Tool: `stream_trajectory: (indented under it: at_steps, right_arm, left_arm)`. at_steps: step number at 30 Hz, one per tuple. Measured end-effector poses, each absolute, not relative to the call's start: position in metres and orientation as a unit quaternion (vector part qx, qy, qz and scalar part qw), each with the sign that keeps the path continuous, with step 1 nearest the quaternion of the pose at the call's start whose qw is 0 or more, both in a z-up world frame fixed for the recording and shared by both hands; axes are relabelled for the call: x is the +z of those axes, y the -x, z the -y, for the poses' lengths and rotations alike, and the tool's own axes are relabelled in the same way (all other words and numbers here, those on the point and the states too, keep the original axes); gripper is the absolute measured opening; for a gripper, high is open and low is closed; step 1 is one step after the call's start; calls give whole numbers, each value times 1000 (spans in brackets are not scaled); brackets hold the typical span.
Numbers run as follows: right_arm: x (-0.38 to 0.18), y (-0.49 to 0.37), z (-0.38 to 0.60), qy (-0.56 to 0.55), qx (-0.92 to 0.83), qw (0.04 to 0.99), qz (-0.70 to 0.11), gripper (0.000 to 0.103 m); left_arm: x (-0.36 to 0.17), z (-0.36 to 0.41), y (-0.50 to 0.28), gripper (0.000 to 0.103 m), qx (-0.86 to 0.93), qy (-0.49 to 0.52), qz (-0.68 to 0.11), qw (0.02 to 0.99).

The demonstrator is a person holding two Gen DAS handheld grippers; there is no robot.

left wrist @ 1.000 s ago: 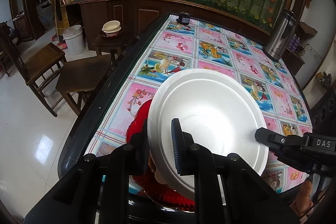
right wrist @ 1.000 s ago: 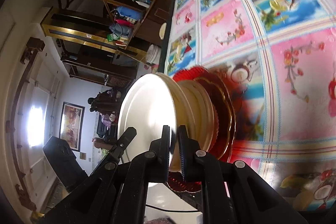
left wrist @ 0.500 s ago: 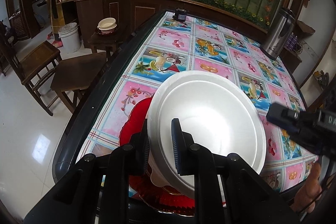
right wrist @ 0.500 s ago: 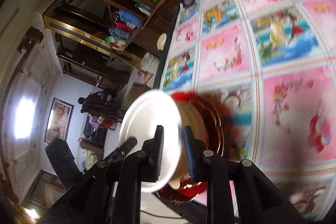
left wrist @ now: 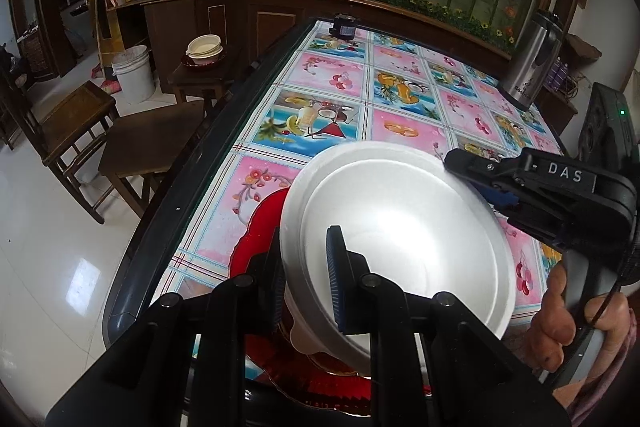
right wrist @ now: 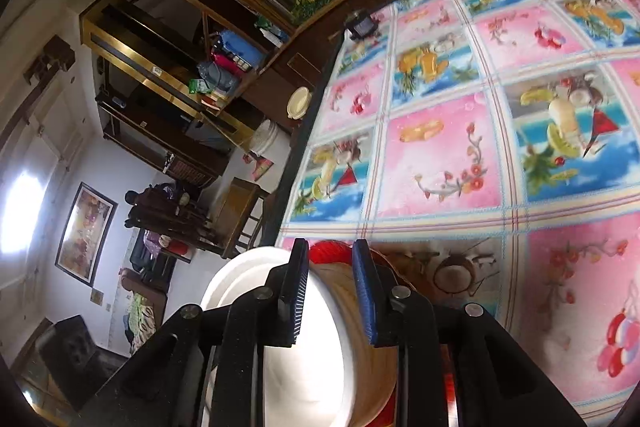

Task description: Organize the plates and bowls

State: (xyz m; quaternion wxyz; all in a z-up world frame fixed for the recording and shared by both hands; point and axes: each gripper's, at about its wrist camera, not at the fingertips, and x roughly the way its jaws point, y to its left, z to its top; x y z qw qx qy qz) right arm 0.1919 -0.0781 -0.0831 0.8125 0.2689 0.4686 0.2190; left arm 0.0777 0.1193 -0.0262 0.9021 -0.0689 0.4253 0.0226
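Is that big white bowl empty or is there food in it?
Empty: the white bowl's inside is bare and shiny, with only light glare showing.

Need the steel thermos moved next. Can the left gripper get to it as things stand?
Probably not: the left gripper is clamped on the white bowl's rim, and the thermos stands at the table's far side.

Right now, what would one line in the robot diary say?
left gripper: shut on white bowl rim | right gripper: open, off the bowl | bowl over red plate | table
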Motion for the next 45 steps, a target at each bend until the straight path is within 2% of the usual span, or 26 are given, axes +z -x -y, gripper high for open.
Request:
stream_trajectory:
  at_steps: [5, 7, 9, 12, 15, 19, 22, 25, 27, 33, 38, 43, 45]
  right_arm:
    - [-90, -192, 75, -266, 216, 812, -473, 26]
    - [-92, -193, 75, -266, 215, 811, -475, 26]
    - [-94, -194, 75, -265, 213, 811, -476, 26]
    - [-97, -194, 77, -268, 210, 811, -476, 27]
    - [-97, -193, 79, -267, 207, 814, -473, 27]
    - [-94, -191, 81, -266, 207, 817, -468, 27]
    - [-81, -180, 85, -253, 215, 838, -433, 27]
    - [-65, -165, 86, -232, 230, 859, -394, 38]
    - [-53, -151, 86, -216, 247, 871, -366, 52]
    - [-28, -108, 87, -167, 281, 897, -297, 78]
    - [-17, -71, 88, -128, 301, 910, -256, 85]
    - [-19, -43, 90, -116, 309, 910, -251, 85]
    - [-21, -37, 92, -117, 308, 910, -251, 86]
  left_arm:
    - [-28, -119, -78, 20, 30, 61, -426, 902]
    - [-28, -119, -77, 27, 36, 57, -424, 903]
    - [-27, -120, -75, 41, 42, 55, -421, 904]
    - [-24, -121, -70, 56, 55, 50, -409, 910]
    - [-21, -121, -65, 65, 71, 41, -396, 915]
    - [-19, -126, -60, 71, 87, 38, -388, 917]
    - [-17, -129, -56, 73, 99, 37, -380, 919]
    - [-14, -134, -50, 78, 109, 42, -368, 923]
    - [-12, -134, -46, 79, 111, 45, -362, 925]
    - [-2, -132, -28, 82, 119, 43, -327, 936]
    - [6, -123, -12, 84, 129, 31, -302, 944]
    - [8, -110, -2, 84, 124, 23, -303, 945]
    - [9, -105, 3, 89, 118, 19, -302, 946]
